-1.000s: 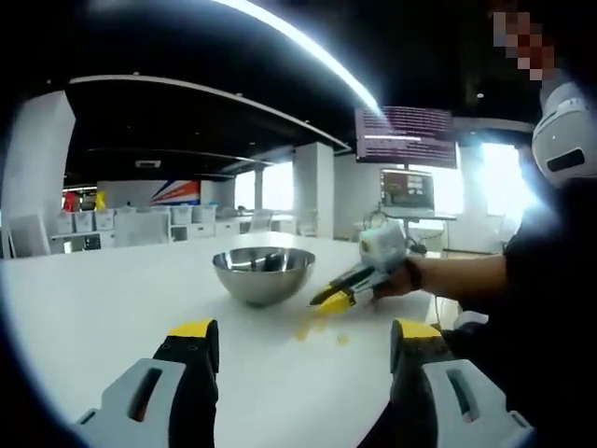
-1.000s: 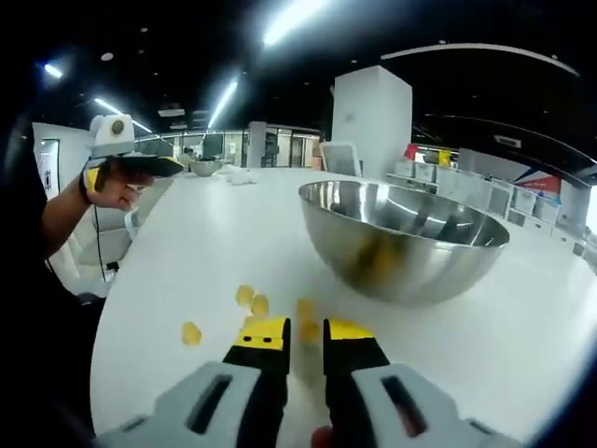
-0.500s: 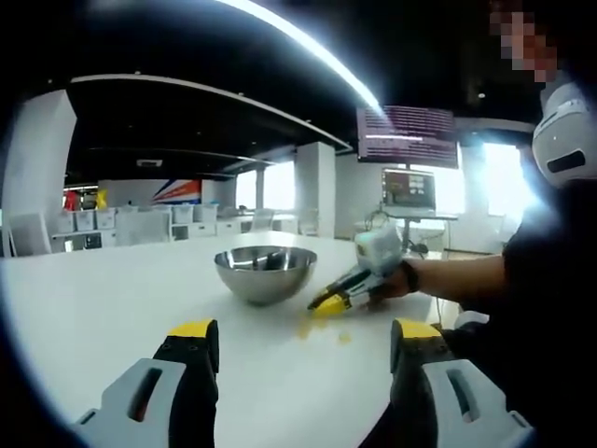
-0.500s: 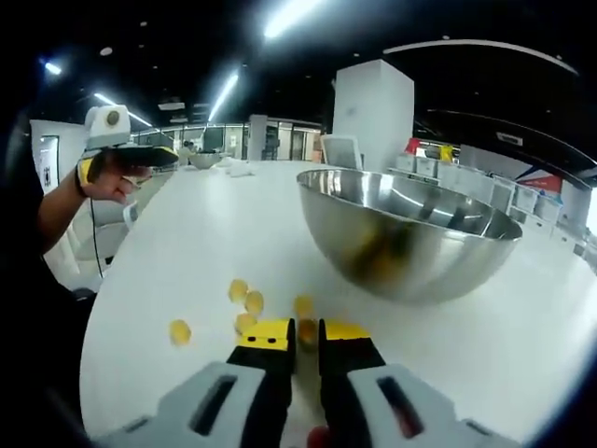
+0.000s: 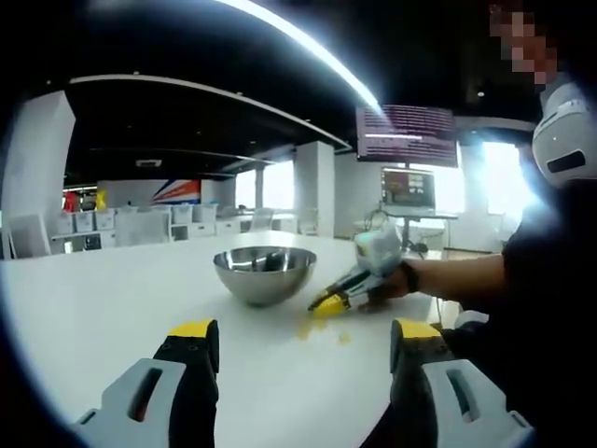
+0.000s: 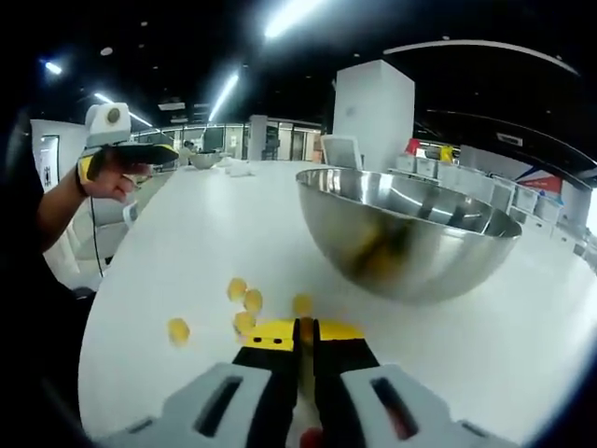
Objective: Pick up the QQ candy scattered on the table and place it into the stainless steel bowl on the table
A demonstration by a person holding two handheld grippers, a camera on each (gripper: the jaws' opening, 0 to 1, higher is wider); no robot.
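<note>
Right tool (image 6: 305, 333) is clamped on a candy (image 6: 305, 329) beside the bowl (image 6: 408, 233) (loose candies (image 6: 244, 301) sit left); left tool (image 5: 303, 341) gapes over bare desk (image 5: 84, 317).

No text can be read here. In the left gripper view, a hanging screen (image 5: 405, 135) at about one o'clock carries rows of pale lines — too blurred to make out as words. A smaller monitor (image 5: 407, 188) just below it shows coloured patches, and no letters or numbers resolve on it either.
</note>
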